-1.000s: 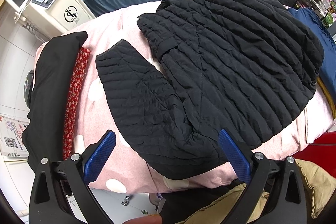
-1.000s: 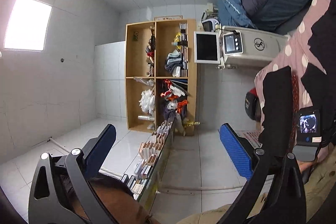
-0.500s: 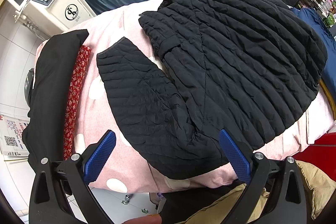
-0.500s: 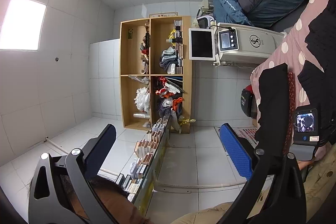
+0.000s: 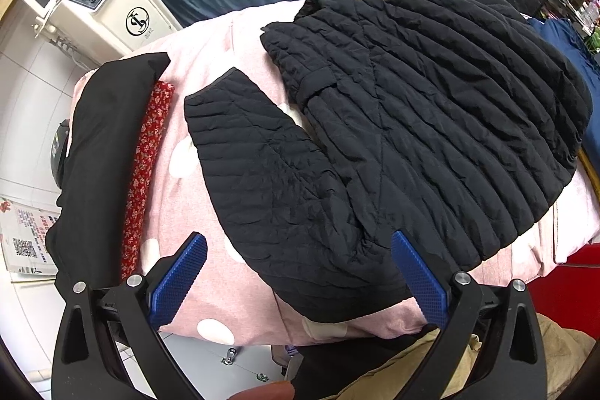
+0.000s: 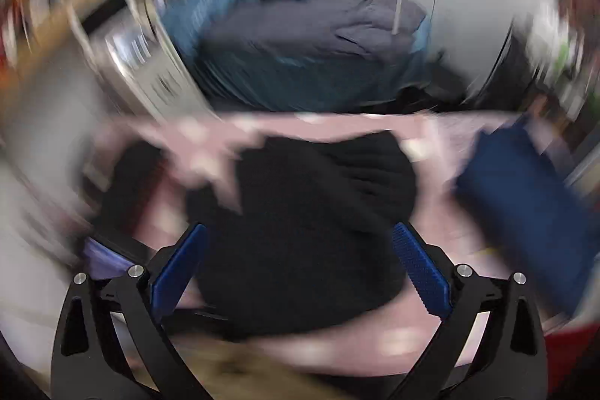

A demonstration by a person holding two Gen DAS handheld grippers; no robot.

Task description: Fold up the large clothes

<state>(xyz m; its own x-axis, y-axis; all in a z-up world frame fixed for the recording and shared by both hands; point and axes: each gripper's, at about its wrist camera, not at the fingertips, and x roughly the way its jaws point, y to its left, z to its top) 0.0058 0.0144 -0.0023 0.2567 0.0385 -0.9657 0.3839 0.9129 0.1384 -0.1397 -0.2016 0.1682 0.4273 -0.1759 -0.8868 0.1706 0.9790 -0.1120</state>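
On the pink polka-dot table cover (image 5: 232,62) lay the black quilted jacket (image 5: 431,122), collar far-left, hem near-right, one sleeve (image 5: 270,175) outspread. Left tool (image 5: 298,263) and right tool (image 6: 300,255) hovered wide open, empty.

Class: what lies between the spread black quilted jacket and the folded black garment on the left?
Left wrist view: a red floral cloth and bare pink dotted cover separate jacket and folded garment.

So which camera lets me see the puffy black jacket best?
The left wrist view. There the black quilted jacket is sharp, spread on the pink dotted cover, with its stitching and one sleeve clear. The right wrist view also faces it, but it is only a blurred dark shape there.
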